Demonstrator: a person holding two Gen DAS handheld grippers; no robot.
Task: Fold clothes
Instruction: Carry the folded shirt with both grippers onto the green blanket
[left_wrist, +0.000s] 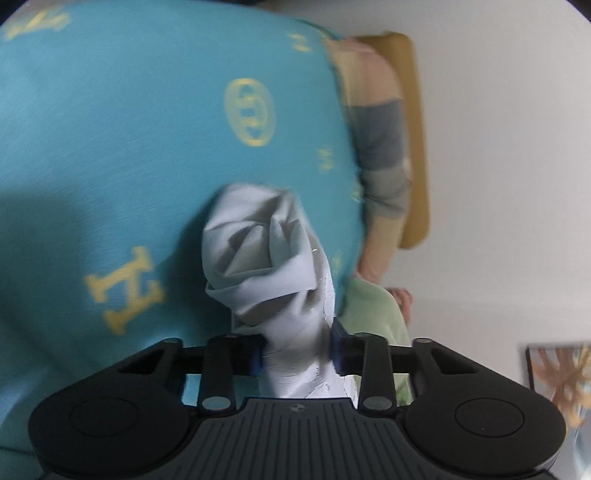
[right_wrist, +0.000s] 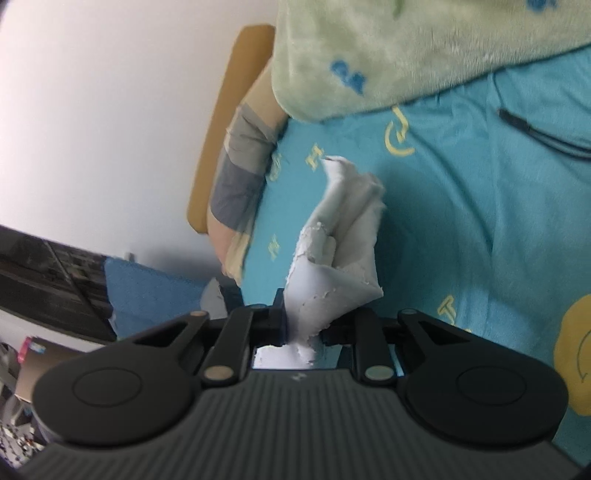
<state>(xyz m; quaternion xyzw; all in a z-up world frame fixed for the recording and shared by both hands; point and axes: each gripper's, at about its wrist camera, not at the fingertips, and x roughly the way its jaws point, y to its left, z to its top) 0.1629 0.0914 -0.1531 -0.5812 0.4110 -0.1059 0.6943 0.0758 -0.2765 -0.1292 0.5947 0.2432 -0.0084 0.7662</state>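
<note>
A pale grey-white garment (left_wrist: 266, 254) is bunched up above a teal bedsheet with yellow letter prints (left_wrist: 110, 129). In the left wrist view my left gripper (left_wrist: 297, 356) is shut on a thick wad of that cloth, which rises crumpled in front of the fingers. In the right wrist view my right gripper (right_wrist: 304, 326) is shut on another part of the white garment (right_wrist: 340, 236), whose folds and ragged edge stand up over the teal bedsheet (right_wrist: 480, 221). How the two held parts join is hidden.
A light green fleece blanket with blue prints (right_wrist: 388, 48) lies over the far part of the bed. A striped pillow (right_wrist: 243, 177) leans on a mustard headboard (right_wrist: 225, 122) by the white wall. A black cable (right_wrist: 535, 136) crosses the sheet. A dark screen (right_wrist: 48, 284) stands lower left.
</note>
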